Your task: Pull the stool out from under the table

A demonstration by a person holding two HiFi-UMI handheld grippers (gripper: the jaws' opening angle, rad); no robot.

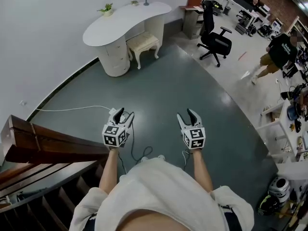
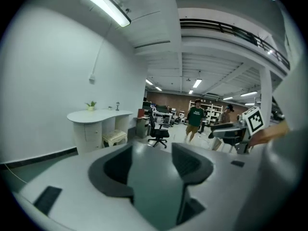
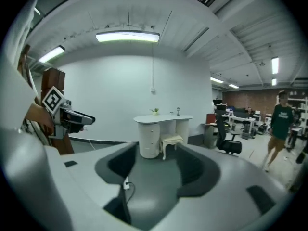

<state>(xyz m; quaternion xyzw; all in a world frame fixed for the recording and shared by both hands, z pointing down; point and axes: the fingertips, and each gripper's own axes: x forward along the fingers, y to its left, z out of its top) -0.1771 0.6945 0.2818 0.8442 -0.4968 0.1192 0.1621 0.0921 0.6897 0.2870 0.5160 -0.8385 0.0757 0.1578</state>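
Note:
A cream stool stands tucked under the right half of a white curved table, far across the grey floor. Both grippers are held out in front of the person, well short of the stool. My left gripper is open, with only floor between its jaws. My right gripper is open and empty too. The left gripper view shows the stool small, at the left of the table. In the right gripper view the stool sits straight ahead above the jaws, beside the table's pedestal.
A black office chair stands right of the table. A dark wooden stair railing runs along the near left. A white cable lies on the floor by the left gripper. A person walks at the far right among desks.

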